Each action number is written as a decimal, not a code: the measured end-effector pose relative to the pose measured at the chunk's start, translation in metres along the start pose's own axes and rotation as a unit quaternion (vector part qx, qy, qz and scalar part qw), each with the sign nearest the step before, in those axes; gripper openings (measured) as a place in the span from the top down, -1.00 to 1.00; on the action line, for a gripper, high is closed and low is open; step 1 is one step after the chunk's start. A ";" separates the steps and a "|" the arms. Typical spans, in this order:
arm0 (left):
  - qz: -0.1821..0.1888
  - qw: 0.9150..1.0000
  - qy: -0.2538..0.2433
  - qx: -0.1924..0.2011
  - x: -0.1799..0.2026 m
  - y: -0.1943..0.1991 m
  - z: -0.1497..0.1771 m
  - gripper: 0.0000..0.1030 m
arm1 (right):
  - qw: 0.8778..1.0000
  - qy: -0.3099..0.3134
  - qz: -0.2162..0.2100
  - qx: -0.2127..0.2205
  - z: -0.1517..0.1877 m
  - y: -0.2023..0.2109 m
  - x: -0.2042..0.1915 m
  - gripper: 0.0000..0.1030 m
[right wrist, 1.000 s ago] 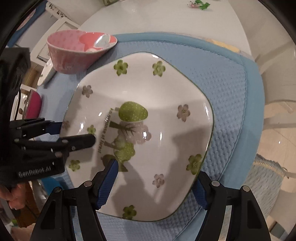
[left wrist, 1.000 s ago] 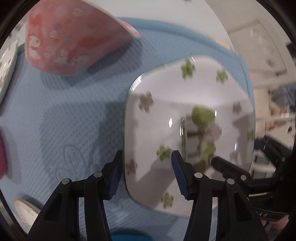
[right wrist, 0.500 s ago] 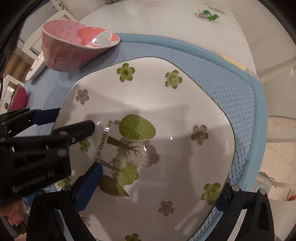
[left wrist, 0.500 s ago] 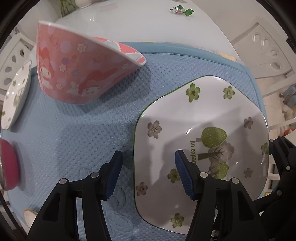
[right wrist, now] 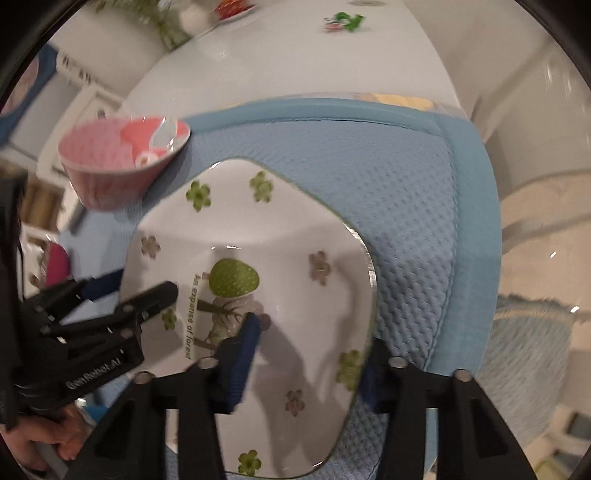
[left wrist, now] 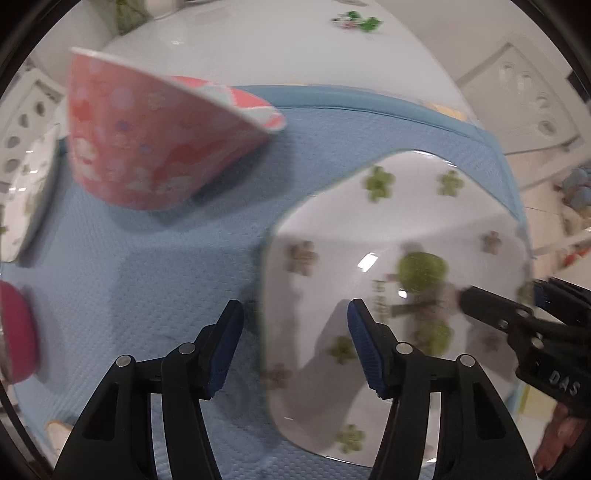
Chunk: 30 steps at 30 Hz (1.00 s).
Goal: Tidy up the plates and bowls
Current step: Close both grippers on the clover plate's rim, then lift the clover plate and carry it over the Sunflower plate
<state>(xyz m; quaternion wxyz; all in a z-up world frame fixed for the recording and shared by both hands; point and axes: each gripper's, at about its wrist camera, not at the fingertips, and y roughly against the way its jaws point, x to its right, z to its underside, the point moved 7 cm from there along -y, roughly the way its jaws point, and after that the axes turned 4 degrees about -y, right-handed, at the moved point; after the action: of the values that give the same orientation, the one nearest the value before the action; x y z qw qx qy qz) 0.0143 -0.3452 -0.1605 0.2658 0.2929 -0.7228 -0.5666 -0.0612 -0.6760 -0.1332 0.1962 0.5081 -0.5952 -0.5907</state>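
A white square plate (right wrist: 258, 266) with green flowers and a tree print lies on the blue mat (right wrist: 406, 192); it also shows in the left wrist view (left wrist: 388, 236). My left gripper (left wrist: 293, 343) is open and straddles the plate's left edge, one finger over the plate. My right gripper (right wrist: 312, 354) is open and straddles the plate's right edge, its left finger over the plate and its right finger outside the rim. Neither grips it. A pink patterned bowl (left wrist: 147, 144) stands on the mat behind and left; it also shows in the right wrist view (right wrist: 118, 162).
A magenta bowl (left wrist: 14, 332) and a white dish (left wrist: 26, 199) sit at the mat's left edge. The white table (right wrist: 295, 59) extends behind, with a small green and pink item (right wrist: 341, 22) far back. The mat's right edge is close to the plate.
The right gripper has narrowed and shifted right, from spanning the whole plate to straddling its right edge. The left gripper stays astride the left edge. Both views are blurred by motion.
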 end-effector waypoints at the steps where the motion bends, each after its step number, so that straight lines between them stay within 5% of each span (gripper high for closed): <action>1: 0.013 1.000 -0.005 -0.003 0.008 0.000 0.002 -0.18 | 1.000 -0.004 -0.013 0.001 0.000 0.002 0.003 0.19; 11: 0.002 0.999 -0.043 0.004 0.021 0.014 0.012 -0.17 | 0.999 -0.010 -0.045 0.004 0.009 0.019 0.014 0.19; 21: 0.013 1.000 -0.021 0.005 0.009 0.035 0.025 -0.14 | 0.999 -0.006 -0.050 0.009 0.015 0.024 -0.019 0.19; 30: 0.046 0.998 -0.011 0.051 -0.005 0.073 0.028 -0.14 | 0.998 0.005 -0.058 0.028 0.019 0.051 -0.034 0.19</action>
<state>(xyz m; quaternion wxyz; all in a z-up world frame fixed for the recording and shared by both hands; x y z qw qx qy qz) -0.0117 -0.3095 -0.0954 0.2684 0.2666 -0.7663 -0.5193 -0.0818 -0.6490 -0.0789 0.1504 0.5498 -0.5805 -0.5815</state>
